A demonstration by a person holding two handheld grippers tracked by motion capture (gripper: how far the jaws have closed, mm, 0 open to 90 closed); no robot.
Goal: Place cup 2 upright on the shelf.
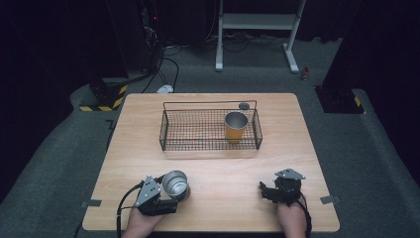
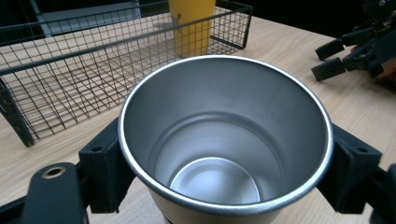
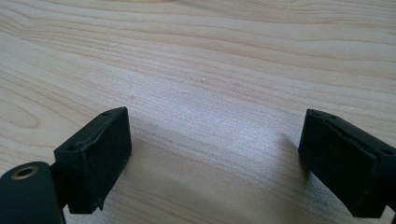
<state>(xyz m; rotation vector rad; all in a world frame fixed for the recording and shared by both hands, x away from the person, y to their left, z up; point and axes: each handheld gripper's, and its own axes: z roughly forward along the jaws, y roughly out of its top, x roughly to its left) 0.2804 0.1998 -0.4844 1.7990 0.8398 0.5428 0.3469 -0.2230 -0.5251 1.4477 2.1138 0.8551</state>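
Observation:
A steel cup (image 1: 176, 184) stands upright near the table's front left, and my left gripper (image 1: 174, 194) is shut on it. In the left gripper view the cup (image 2: 224, 140) is empty, with a black jaw pressed against its rim on either side. A black wire basket (image 1: 210, 147) sits at the middle of the table with an orange cup (image 1: 236, 128) upright in its right end. My right gripper (image 1: 265, 191) rests low at the front right, open. In the right gripper view its jaws (image 3: 215, 158) stand wide apart over bare wood.
The wooden table (image 1: 297, 144) has bare wood between the basket and both hands. A small dark round object (image 1: 243, 105) lies just behind the basket. Grey carpet, cables and a white stand (image 1: 257, 22) are beyond the far edge.

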